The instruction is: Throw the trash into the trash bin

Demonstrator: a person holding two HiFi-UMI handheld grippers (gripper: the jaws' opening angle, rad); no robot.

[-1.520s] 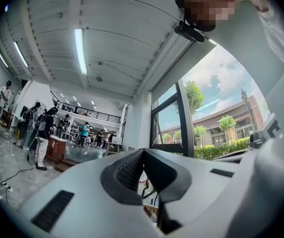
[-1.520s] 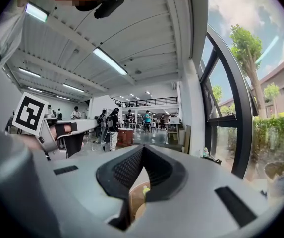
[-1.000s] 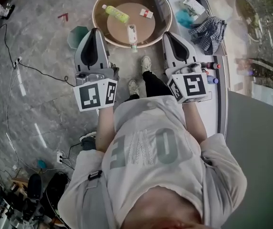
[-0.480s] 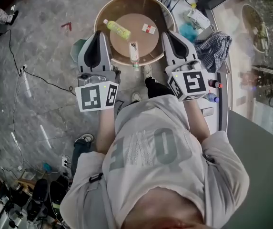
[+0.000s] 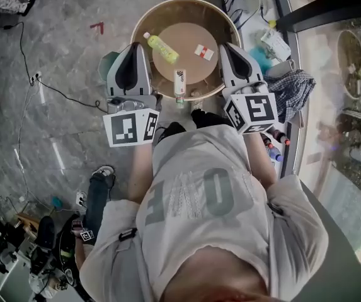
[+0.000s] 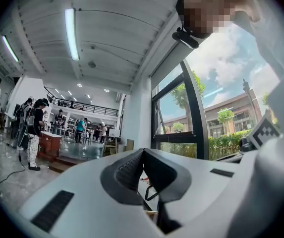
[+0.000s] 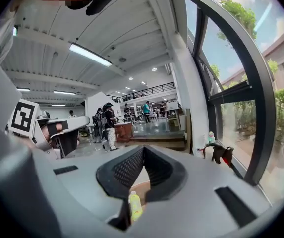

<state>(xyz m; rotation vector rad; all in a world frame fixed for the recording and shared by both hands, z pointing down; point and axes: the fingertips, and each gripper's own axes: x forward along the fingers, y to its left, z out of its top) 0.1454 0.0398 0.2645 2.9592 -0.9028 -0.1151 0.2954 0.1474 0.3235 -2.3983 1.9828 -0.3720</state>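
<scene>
Jaws of the left gripper (image 6: 142,152) are clenched tip to tip with nothing between them. Jaws of the right gripper (image 7: 142,148) are likewise clenched and empty; the yellow-green plastic bottle (image 7: 134,205) seen under them lies beyond, not in the grip. In the head view, the left gripper (image 5: 131,49) and right gripper (image 5: 227,48) flank a round brown surface with a raised rim (image 5: 143,24). On this surface the yellow-green plastic bottle (image 5: 162,48) lies at 9 o'clock, a small white-and-red carton (image 5: 203,51) at 3 o'clock, and a white bottle with a dark label (image 5: 180,83) at 6 o'clock, by the rim. A teal container (image 5: 109,60) stands on the grey stone floor (image 5: 60,55) at 8 o'clock of the surface, partly hidden by the left gripper. A checked cloth (image 5: 293,87) lies at 4 o'clock.
</scene>
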